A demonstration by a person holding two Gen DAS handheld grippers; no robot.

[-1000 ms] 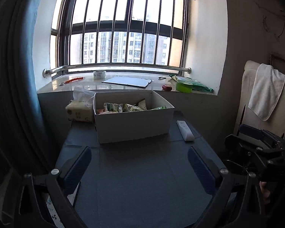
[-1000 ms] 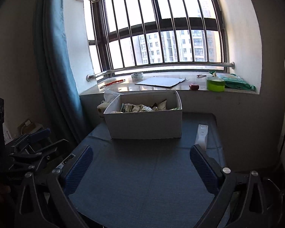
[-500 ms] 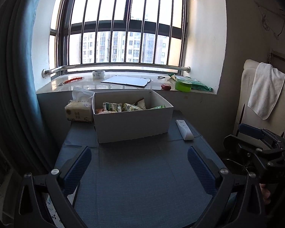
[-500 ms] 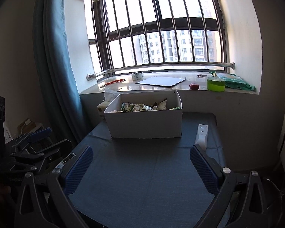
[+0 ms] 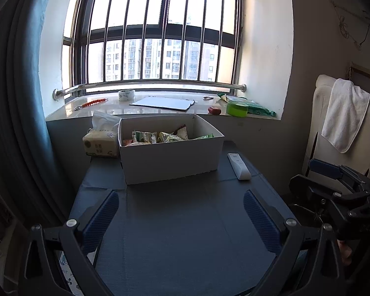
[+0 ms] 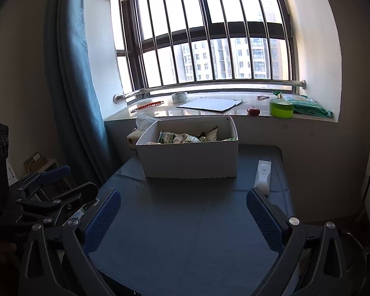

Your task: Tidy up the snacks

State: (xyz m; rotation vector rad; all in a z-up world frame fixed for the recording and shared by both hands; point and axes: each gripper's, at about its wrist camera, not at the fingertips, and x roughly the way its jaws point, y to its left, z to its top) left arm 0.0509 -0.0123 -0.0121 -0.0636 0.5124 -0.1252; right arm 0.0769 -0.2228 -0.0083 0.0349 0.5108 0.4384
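While both grippers hung back over the near table (image 5: 180,234), the snack packets (image 5: 165,137) lay heaped inside the white box (image 5: 170,160) at the far end, contained as tidying would want. Left gripper (image 5: 180,212) and right gripper (image 6: 183,212): jaws wide apart, empty. A remote (image 5: 239,166) lay just beside the box.

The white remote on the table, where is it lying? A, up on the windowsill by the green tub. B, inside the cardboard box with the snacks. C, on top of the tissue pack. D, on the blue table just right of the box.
D: the white remote lies flat on the blue table, just right of the box.
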